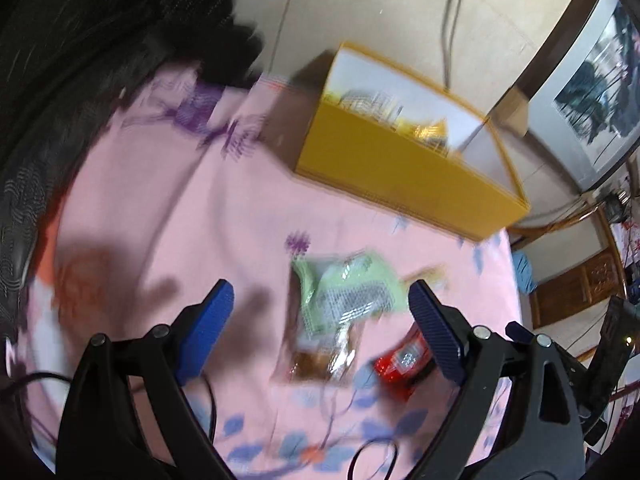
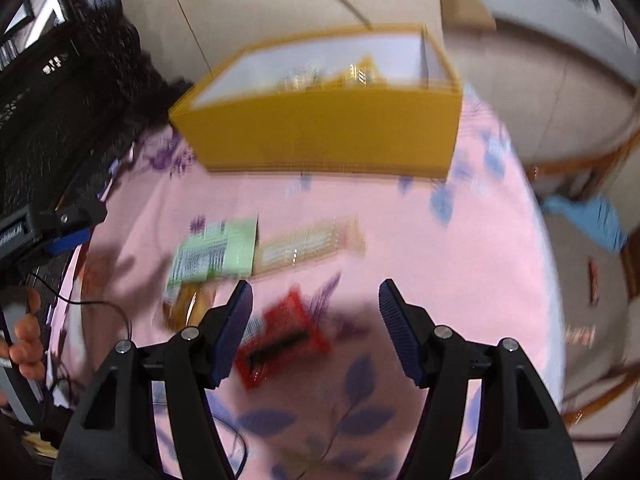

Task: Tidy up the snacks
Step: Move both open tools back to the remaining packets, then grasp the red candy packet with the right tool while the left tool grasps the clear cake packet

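Several snack packets lie loose on the pink floral cloth (image 2: 460,248) — a green packet (image 2: 216,250), a tan wrapped bar (image 2: 310,244) just right of it, a clear-wrapped brown one (image 1: 320,356) nearer, and a red packet (image 2: 284,338). The yellow box (image 2: 324,136) at the far side already holds some. You look to be approaching for a pick: your left gripper (image 1: 320,322) hangs spread wide over the green packet, your right gripper (image 2: 316,326) spread and empty above the red one. Next, settle one packet squarely between the pads before pinching. Blur leaves the printing unreadable.

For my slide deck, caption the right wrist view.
Open tool above red packet, yellow box behind.
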`<state>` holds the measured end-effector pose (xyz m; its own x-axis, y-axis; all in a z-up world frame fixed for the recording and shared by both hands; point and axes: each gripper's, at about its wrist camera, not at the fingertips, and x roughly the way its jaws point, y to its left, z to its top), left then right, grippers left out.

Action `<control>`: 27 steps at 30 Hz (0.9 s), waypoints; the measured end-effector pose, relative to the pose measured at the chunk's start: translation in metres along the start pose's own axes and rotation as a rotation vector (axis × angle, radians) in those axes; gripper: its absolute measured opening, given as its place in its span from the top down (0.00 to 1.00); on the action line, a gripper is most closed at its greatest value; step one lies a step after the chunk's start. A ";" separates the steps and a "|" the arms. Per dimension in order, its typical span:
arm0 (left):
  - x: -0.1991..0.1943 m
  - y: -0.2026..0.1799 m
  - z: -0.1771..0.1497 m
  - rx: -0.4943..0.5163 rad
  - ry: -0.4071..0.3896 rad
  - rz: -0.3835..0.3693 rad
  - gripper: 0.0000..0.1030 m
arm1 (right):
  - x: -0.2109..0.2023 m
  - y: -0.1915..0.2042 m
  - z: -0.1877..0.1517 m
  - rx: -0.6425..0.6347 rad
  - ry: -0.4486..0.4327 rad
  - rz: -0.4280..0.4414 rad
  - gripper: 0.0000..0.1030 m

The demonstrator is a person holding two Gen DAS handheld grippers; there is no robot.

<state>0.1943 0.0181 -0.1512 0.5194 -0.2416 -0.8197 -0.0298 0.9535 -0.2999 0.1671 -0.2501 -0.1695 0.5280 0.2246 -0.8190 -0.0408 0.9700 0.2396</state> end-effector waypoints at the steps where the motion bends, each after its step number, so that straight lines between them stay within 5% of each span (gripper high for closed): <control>1: 0.000 0.004 -0.006 -0.003 0.010 0.004 0.12 | 0.003 0.000 -0.007 0.024 0.018 0.008 0.36; 15: -0.018 0.033 -0.044 -0.040 0.045 -0.003 0.12 | 0.070 0.010 -0.012 0.483 0.204 0.016 0.34; 23: -0.023 0.049 -0.047 -0.064 0.048 0.011 0.12 | 0.087 0.057 -0.002 0.274 0.161 -0.216 0.33; 27: -0.021 0.056 -0.047 -0.076 0.052 0.018 0.12 | 0.083 0.061 -0.011 0.120 0.147 -0.241 0.52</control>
<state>0.1420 0.0678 -0.1735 0.4728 -0.2351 -0.8492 -0.1049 0.9419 -0.3191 0.1990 -0.1711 -0.2288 0.3815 0.0091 -0.9243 0.1762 0.9809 0.0823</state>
